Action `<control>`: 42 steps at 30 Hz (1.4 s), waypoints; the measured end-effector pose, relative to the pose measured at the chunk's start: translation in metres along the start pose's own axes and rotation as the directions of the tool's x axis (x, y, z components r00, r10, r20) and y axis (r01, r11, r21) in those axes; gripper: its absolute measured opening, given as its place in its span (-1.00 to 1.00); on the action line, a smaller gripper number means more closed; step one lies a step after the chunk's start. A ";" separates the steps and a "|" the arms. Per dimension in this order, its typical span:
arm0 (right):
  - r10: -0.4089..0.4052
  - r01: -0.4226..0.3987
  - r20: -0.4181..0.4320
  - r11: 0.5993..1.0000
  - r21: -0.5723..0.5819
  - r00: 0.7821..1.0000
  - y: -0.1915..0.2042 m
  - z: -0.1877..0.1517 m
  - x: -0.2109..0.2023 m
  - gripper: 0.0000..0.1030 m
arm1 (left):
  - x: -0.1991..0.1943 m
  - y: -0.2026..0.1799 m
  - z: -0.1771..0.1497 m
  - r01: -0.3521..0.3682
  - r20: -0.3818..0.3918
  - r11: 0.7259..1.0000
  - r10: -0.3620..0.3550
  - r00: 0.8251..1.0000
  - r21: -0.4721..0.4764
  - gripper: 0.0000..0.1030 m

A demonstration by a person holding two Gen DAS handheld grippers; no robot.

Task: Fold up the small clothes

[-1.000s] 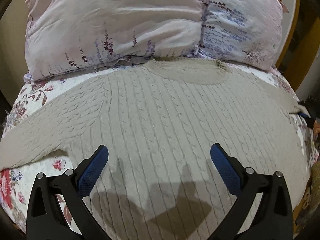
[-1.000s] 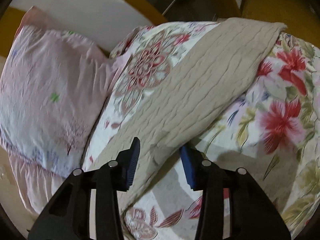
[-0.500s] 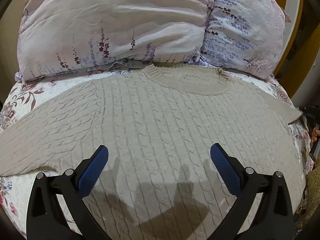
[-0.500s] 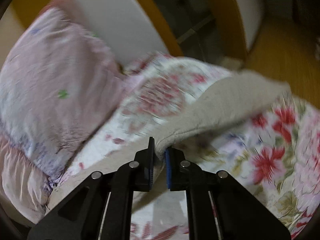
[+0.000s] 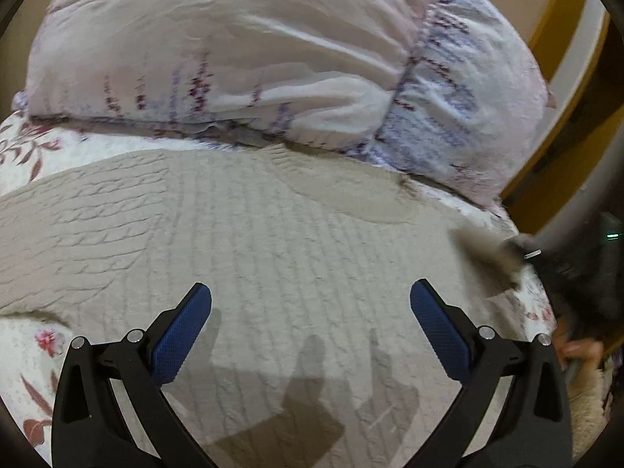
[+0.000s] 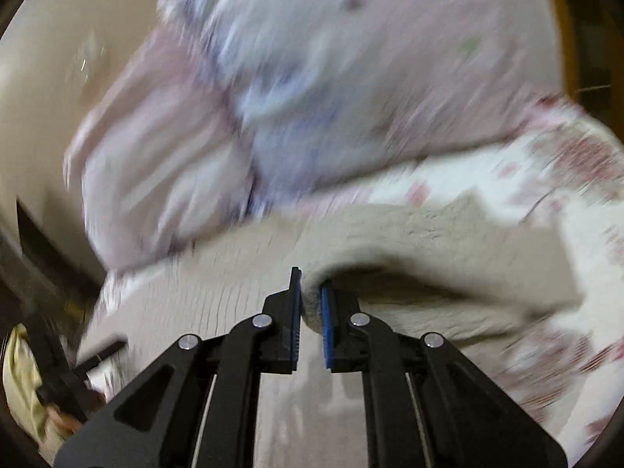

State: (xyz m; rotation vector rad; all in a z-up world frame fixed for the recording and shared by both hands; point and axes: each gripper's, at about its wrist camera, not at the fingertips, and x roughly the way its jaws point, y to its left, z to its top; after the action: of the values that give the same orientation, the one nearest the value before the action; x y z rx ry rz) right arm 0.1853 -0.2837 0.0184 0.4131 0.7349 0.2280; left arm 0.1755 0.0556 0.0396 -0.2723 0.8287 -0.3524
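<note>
A beige cable-knit sweater (image 5: 273,241) lies flat on the floral bedspread (image 5: 35,144), its neckline toward the pillows. My left gripper (image 5: 310,304) is open and empty, hovering over the sweater's body. My right gripper (image 6: 311,300) is shut on the sweater's right sleeve (image 6: 421,234) and holds it lifted off the bed, the sleeve arching over toward the body. In the left wrist view the lifted sleeve (image 5: 483,245) shows blurred at the right edge, with the right gripper beside it.
Two pale floral pillows (image 5: 273,50) lie against the head of the bed, just beyond the sweater's neckline. A yellow wooden bed frame (image 5: 561,19) stands at the right. The bed's right edge drops off near the sleeve. The right wrist view is motion-blurred.
My right gripper closed on the right sleeve, lifted it and swung it toward the sweater's body. My left gripper moved forward over the sweater toward the pillows, still open.
</note>
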 end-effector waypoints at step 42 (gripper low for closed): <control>0.109 -0.143 -0.222 0.979 -0.142 0.969 0.067 -0.031 0.038 0.07 | 0.050 0.035 0.010 0.338 -0.048 0.811 -0.409 0.911 -0.478 0.49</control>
State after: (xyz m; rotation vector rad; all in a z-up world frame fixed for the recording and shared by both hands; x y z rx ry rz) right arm 0.1878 -0.2019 0.0044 0.2877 0.8955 0.4533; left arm 0.2206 0.0677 0.0000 -0.8762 1.0037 -0.5501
